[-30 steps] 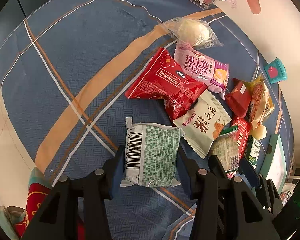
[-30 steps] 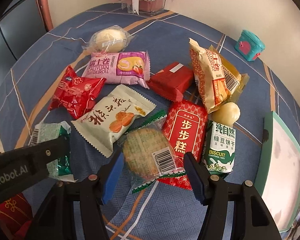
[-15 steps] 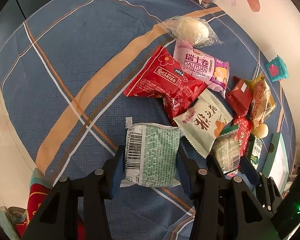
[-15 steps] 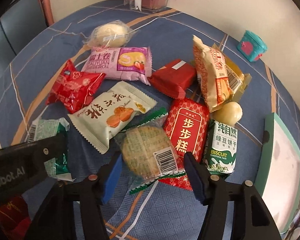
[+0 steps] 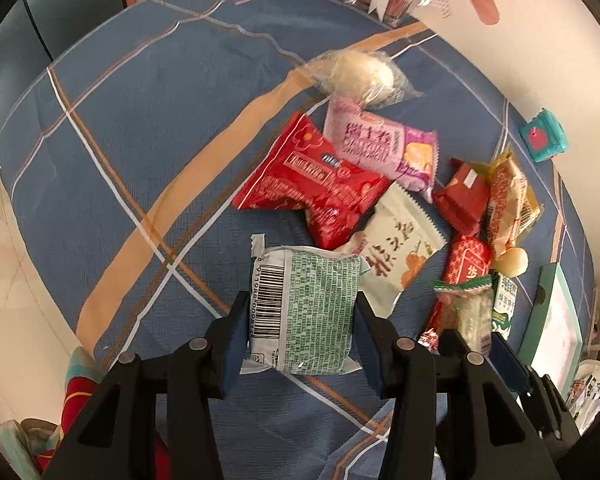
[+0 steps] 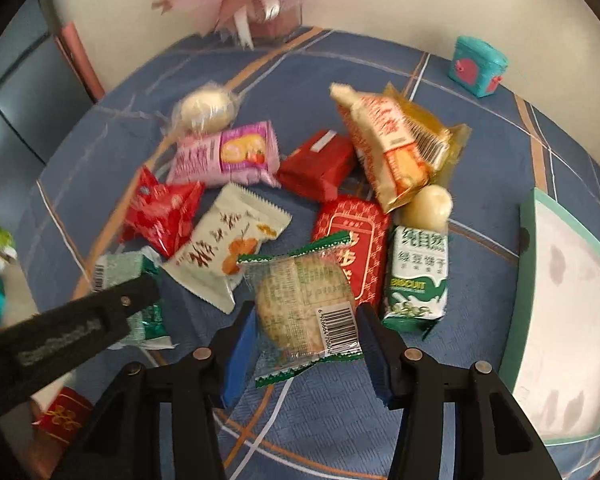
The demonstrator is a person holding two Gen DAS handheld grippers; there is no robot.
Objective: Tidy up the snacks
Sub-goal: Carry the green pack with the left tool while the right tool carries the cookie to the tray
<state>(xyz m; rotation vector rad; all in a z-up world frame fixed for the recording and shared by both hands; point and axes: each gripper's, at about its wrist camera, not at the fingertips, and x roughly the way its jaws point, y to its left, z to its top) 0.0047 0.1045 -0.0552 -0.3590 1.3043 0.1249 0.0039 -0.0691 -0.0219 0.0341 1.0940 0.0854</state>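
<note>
the right tool [image 6: 306, 344] has just been closing its jaws on the clear-wrapped round biscuit [image 6: 304, 312], which now tilts up off the blue-clothed counter [image 6: 480, 128], a sign it is being lifted from the snack pile. the left tool [image 5: 300, 332] clamps the green-printed packet [image 5: 304, 312] beside that pile.

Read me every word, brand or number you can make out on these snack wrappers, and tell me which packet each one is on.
"BISCUIT": green and white biscuit packet, under Chinese characters.
"DALIYUAN": pink roll packet; the line under it is blurred.
"步步": red patterned packet, partly covered.
Barcode digits on the clear cookie packet in the right gripper: too blurred.
Barcode digits on the green and white packet in the left gripper: cut off, not reliable.
Red pouch: blurred.
</note>
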